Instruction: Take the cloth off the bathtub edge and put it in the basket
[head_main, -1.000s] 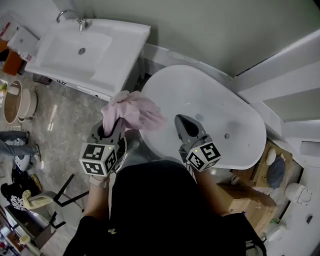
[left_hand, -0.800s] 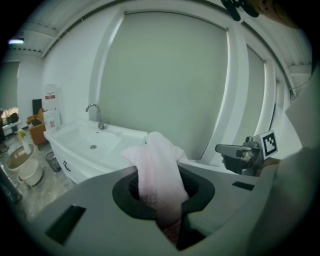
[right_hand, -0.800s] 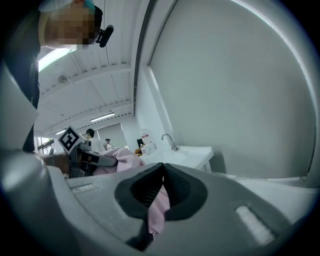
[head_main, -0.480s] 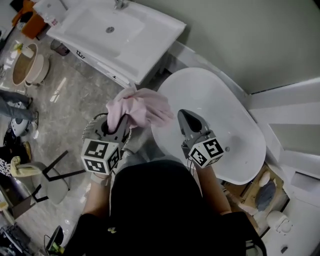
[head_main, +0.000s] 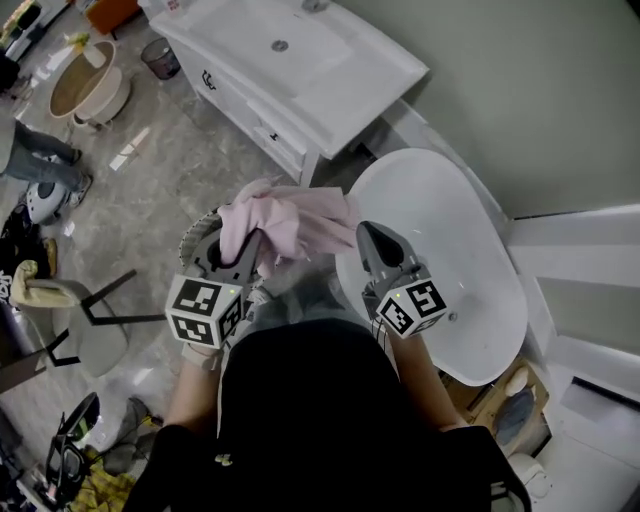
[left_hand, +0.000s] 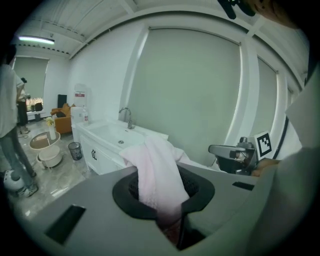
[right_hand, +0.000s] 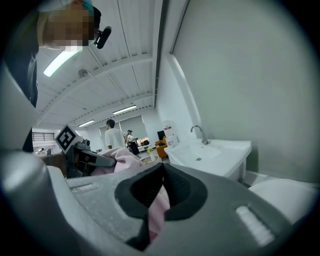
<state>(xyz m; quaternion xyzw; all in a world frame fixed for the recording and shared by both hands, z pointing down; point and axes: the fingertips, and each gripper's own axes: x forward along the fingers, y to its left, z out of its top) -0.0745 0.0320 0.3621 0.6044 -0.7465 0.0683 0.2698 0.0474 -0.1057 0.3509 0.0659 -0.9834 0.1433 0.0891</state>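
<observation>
A pale pink cloth (head_main: 290, 222) hangs bunched in the air between both grippers, over the floor just left of the white bathtub (head_main: 440, 260). My left gripper (head_main: 243, 255) is shut on the cloth's lower left part; in the left gripper view the cloth (left_hand: 157, 180) drapes out over the closed jaws of that gripper (left_hand: 175, 220). My right gripper (head_main: 368, 236) is shut on the cloth's right edge, and in the right gripper view a pink fold (right_hand: 159, 207) is pinched between the jaws of that gripper (right_hand: 161, 175). A woven basket rim (head_main: 193, 238) shows beneath the left gripper, mostly hidden.
A white vanity with a sink (head_main: 300, 60) stands ahead, with a small dark bin (head_main: 160, 58) and two beige tubs (head_main: 85, 85) on the floor to its left. A chair (head_main: 100, 330) and clutter sit at lower left. People stand in the far room (right_hand: 114, 136).
The view has swung left: tub and vanity slid right in the picture. Both grippers carried the cloth off the tub's edge and out over the floor. Both grips are unchanged.
</observation>
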